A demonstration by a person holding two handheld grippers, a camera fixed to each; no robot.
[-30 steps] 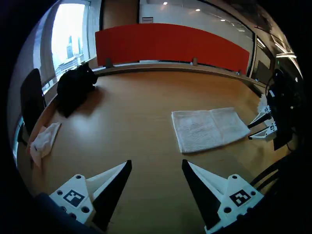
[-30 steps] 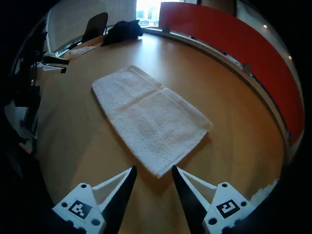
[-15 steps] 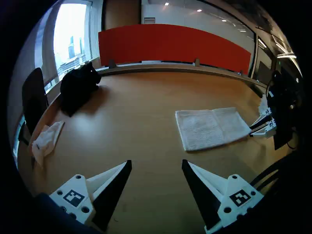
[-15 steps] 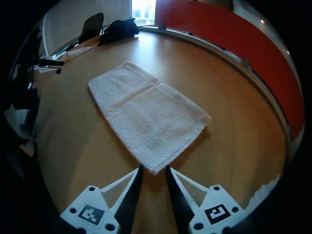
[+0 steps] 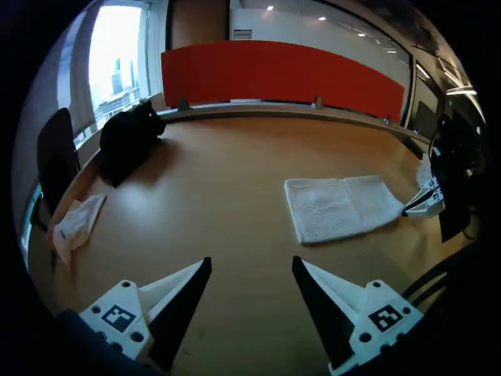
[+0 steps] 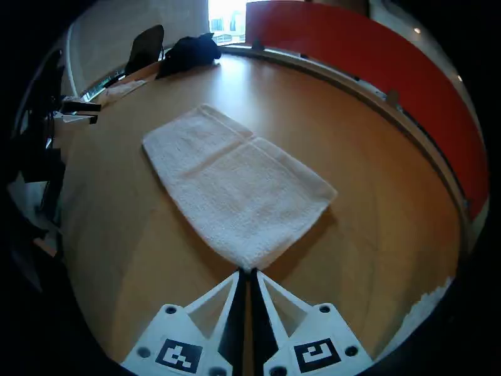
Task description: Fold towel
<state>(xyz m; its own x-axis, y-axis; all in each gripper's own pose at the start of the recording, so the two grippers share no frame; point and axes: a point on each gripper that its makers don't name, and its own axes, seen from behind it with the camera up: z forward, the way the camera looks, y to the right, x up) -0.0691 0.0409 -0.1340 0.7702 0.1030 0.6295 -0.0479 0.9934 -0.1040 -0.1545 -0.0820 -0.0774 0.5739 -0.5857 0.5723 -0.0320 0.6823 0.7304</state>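
A white towel (image 6: 235, 185), folded to a rectangle, lies flat on the wooden table (image 6: 351, 238). My right gripper (image 6: 246, 276) is shut on the towel's nearest corner, which runs in between its fingertips. The left gripper view has the same towel (image 5: 341, 207) at the right of the table, with the right gripper (image 5: 426, 202) at its far right corner. My left gripper (image 5: 250, 269) hovers open over bare wood, well left of the towel, nothing between its fingers. It also appears far off in the right gripper view as the left gripper (image 6: 78, 111).
A black bag (image 5: 128, 141) sits at the table's far left by the window, and a crumpled white cloth (image 5: 78, 222) lies near the left edge. A dark chair (image 5: 56, 156) stands beside it. A red divider (image 5: 282, 69) lines the table's back edge.
My right gripper moved forward to the towel's near corner and its fingers closed from open onto it. The left gripper stayed open and barely shifted.
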